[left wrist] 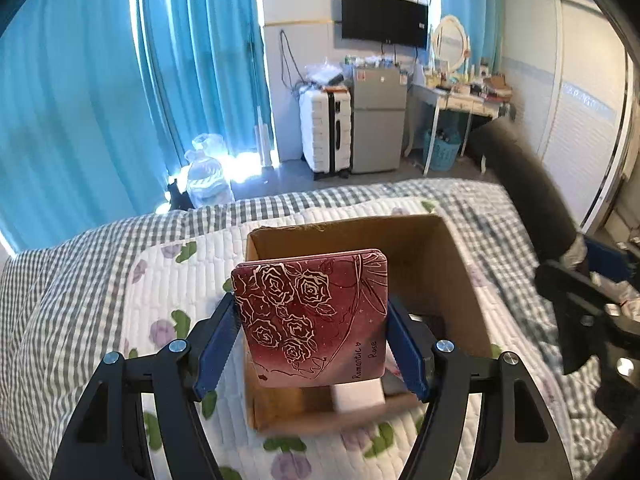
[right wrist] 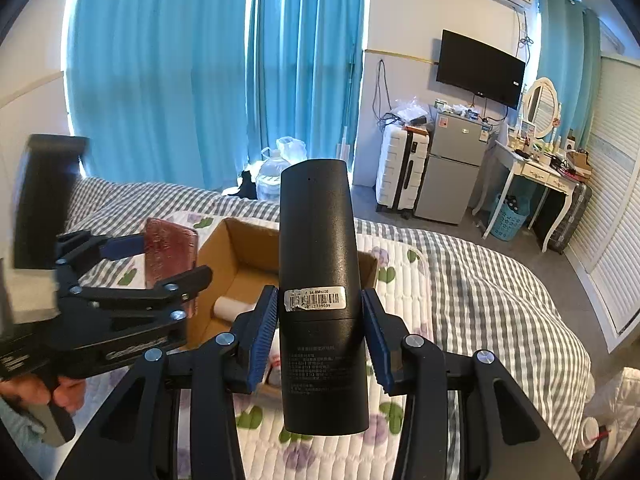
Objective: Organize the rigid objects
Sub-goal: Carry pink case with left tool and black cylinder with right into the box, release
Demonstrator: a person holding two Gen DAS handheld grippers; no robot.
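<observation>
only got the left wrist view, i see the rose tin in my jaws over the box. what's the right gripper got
Observer: The right gripper is shut on a black cylinder, upright, with a barcode sticker on its side.
Operator: where is it relative to the box
Observer: In the right wrist view it is on the near side of the cardboard box, over the floral quilt.
Operator: anything in the box i can't see
Observer: A white roll-like item lies at the bottom, near the left gripper that holds the rose tin.
</observation>
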